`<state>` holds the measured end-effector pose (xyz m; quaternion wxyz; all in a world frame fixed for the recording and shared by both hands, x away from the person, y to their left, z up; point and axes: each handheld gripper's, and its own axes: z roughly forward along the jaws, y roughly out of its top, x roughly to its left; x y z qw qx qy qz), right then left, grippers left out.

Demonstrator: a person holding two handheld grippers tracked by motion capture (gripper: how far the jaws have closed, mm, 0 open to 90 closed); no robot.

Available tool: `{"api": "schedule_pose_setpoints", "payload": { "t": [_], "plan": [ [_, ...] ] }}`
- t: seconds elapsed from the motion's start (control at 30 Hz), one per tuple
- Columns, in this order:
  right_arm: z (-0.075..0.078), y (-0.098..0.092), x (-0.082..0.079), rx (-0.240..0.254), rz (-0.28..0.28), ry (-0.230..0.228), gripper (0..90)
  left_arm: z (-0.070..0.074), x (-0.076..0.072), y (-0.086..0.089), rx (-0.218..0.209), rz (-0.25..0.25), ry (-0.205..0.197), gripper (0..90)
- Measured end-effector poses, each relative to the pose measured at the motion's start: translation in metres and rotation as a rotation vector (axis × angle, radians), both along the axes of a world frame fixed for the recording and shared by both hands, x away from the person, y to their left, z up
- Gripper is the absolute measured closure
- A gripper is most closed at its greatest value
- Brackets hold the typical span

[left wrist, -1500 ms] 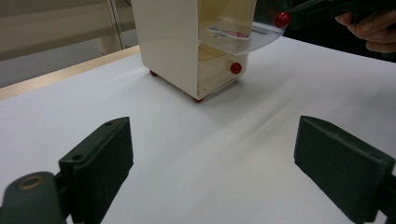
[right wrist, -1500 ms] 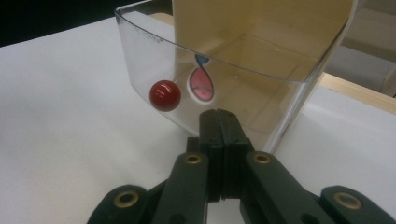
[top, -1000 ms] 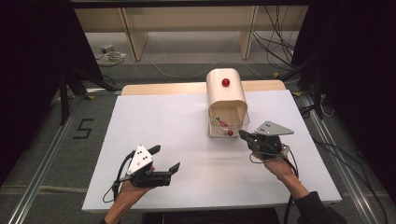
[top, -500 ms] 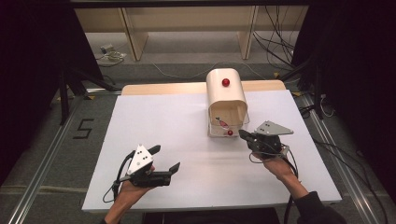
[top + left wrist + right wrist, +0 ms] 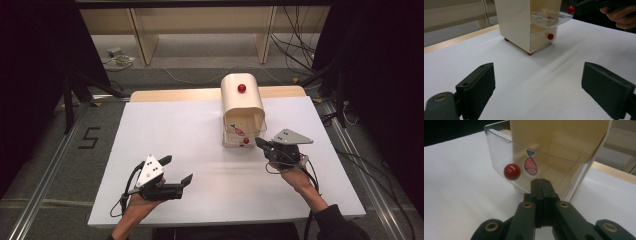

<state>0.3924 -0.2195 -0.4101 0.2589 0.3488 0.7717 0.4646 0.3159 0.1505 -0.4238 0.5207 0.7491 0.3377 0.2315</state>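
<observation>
cream drawer box (image 5: pixel 242 102) far right of table (image 5: pixel 165 130); clear upper drawer (image 5: pixel 541 157) pulled out, lower one with red knob (image 5: pixel 550 36) shut. right gripper (image 5: pixel 262 144) closed, empty, at drawer front; left gripper (image 5: pixel 176 170) wide open, idle.

Your two black plastic grippers, left (image 5: pixel 176 171) and right (image 5: pixel 261 143), each carry a grey three-cornered plate and a black cable. Brass screws shine. Your right sleeve (image 5: pixel 337 225) is dark.
</observation>
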Motion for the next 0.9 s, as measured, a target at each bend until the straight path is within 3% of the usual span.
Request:
{"api": "schedule_pose_setpoints", "payload": {
  "t": [0.9],
  "plan": [
    [-0.0018,0.0019,0.0027,0.006,-0.016,-0.011,90.0,0.0002,-0.0001,0.0001,-0.004,0.002,-0.002,11.5]
  ]
}}
